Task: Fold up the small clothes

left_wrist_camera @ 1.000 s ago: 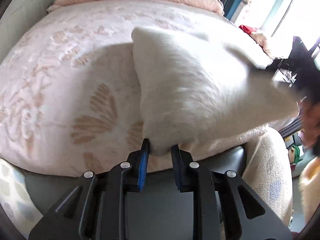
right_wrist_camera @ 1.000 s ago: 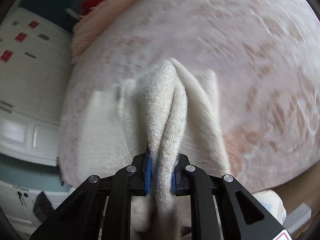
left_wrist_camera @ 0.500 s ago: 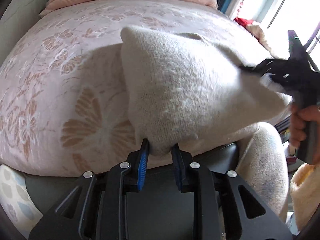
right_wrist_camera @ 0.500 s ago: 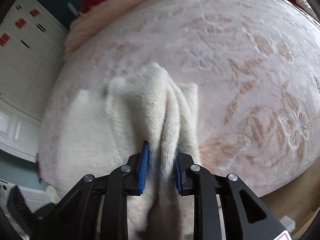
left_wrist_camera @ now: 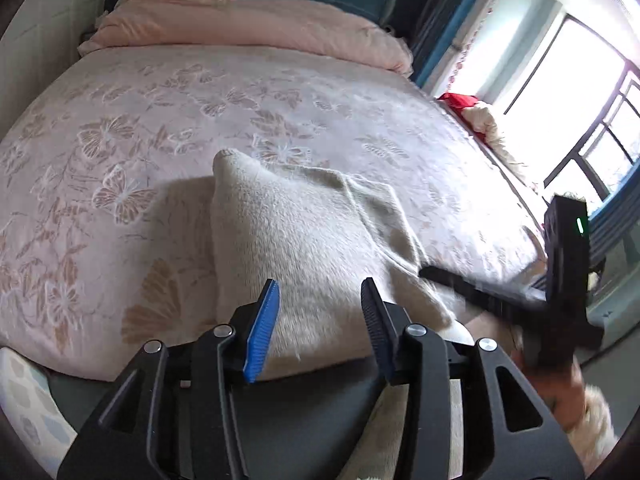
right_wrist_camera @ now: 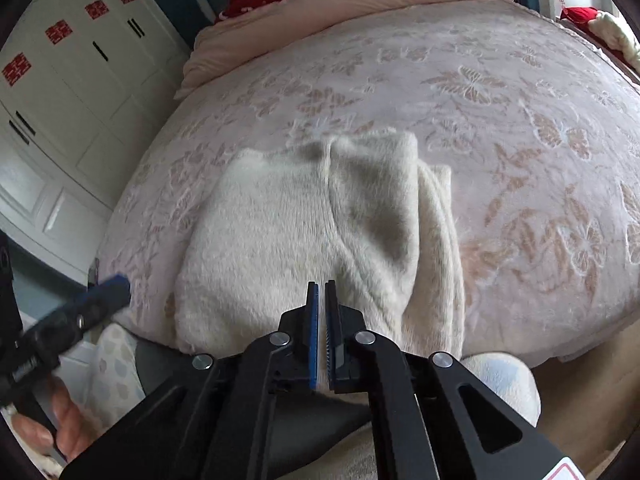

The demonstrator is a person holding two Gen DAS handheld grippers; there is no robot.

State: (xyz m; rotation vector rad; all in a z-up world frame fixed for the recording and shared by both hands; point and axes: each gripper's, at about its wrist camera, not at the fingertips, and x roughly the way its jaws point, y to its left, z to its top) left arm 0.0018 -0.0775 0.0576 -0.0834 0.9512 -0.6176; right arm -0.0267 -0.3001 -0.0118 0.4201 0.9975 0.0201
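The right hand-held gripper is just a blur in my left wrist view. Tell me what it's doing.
Observer: The right hand-held gripper is shut, with nothing between its jaws.
Operator: Report the garment's right edge.
Observer: On the cream knitted garment, a lower folded layer sticks out past the top flap.
Operator: Describe what's left of the bed.
Observer: A white wardrobe with red decals stands there.
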